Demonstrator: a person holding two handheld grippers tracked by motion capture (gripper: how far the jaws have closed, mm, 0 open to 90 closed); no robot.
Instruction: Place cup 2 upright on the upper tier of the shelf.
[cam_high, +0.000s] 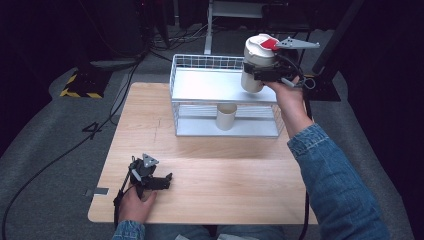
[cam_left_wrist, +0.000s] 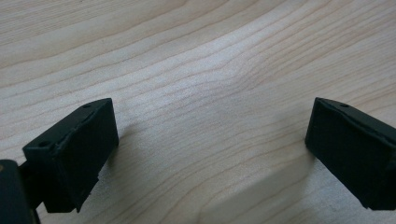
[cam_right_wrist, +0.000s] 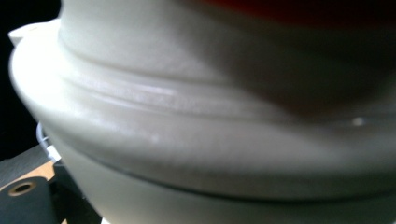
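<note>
A white lidded cup with a red mark on its lid hangs in the air above the right end of the white wire rack, with my right gripper shut on its side. Up close in the right gripper view, the cup's lid and rim press right against the camera. A second, plain beige cup stands upright on the rack's lower shelf. My left gripper rests low on the wooden table near the front left, and its jaws stand wide open over bare wood.
The rack's upper shelf is bare. Black cables trail over the grey floor to the left. A yellow-and-black striped base sits at the far left, and dark stands rise behind the table.
</note>
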